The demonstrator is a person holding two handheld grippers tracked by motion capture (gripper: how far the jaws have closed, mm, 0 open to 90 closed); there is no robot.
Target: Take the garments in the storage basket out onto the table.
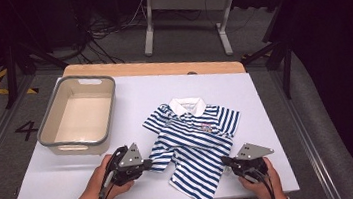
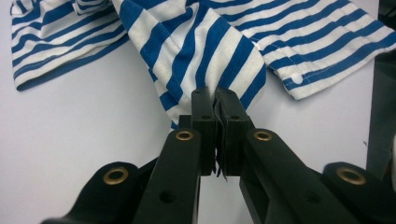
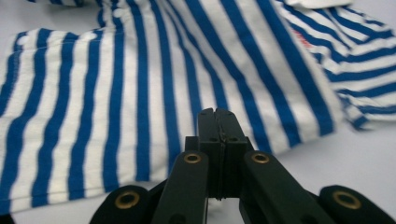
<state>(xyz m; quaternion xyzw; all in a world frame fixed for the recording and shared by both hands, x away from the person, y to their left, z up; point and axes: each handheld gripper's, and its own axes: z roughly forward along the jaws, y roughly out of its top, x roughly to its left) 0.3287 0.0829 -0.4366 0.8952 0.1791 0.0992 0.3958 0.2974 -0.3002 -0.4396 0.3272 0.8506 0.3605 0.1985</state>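
The table has a white top that spreads ahead of both pairs of jaws and carries everything here. On it, well off to the left of the left jaws and farther from the person, stands a grey-rimmed bin, open side up.

The shirt is a blue-and-white striped polo with a white collar. It lies mostly flat on the table between the two pairs of jaws and stretches away in front of them, collar at the far end and hem toward the person.

The left gripper sits at the shirt's left edge. In the left gripper view its jaws are clenched on a fold of striped cloth, which rises from the jaw tips in a bunched peak while the rest of the shirt lies beyond them.

The right gripper sits at the shirt's right edge, near the hem. In the right gripper view its jaws are pressed tight together, their tips over the striped cloth that spreads ahead and to the left. Whether any cloth is pinched between them cannot be told.
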